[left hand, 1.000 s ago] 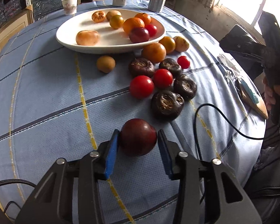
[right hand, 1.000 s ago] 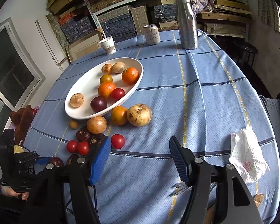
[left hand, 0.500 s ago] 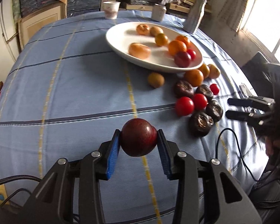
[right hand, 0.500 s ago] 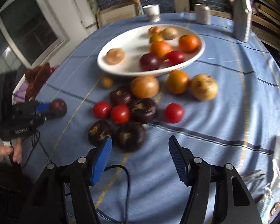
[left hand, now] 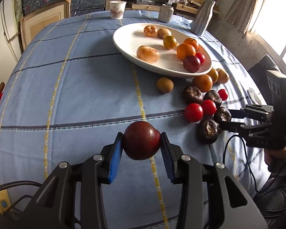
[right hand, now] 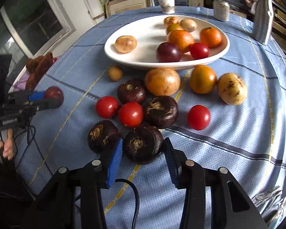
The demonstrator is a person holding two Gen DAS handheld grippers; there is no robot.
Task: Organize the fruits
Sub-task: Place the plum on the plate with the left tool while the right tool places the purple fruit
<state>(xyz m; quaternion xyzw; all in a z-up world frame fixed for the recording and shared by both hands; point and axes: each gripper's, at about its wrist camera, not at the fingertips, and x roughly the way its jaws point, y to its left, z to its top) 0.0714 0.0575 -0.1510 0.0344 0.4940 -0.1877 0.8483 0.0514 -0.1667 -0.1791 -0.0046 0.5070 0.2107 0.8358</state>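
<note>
On the blue checked surface [left hand: 82, 87], left gripper [left hand: 142, 143] clamps a plum [left hand: 142, 142] for the plate [left hand: 127, 38]; right gripper [right hand: 143, 148], jaws just closing, straddles a dark chestnut [right hand: 143, 145], seemingly not yet pinched.

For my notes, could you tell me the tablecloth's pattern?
Light blue tablecloth with yellow and dark stripes; left wrist view.

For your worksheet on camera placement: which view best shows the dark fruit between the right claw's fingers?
The right wrist view: the dark brown fruit sits large and unobstructed between the pads. The left wrist view shows it small, at the right claw's tips.
</note>
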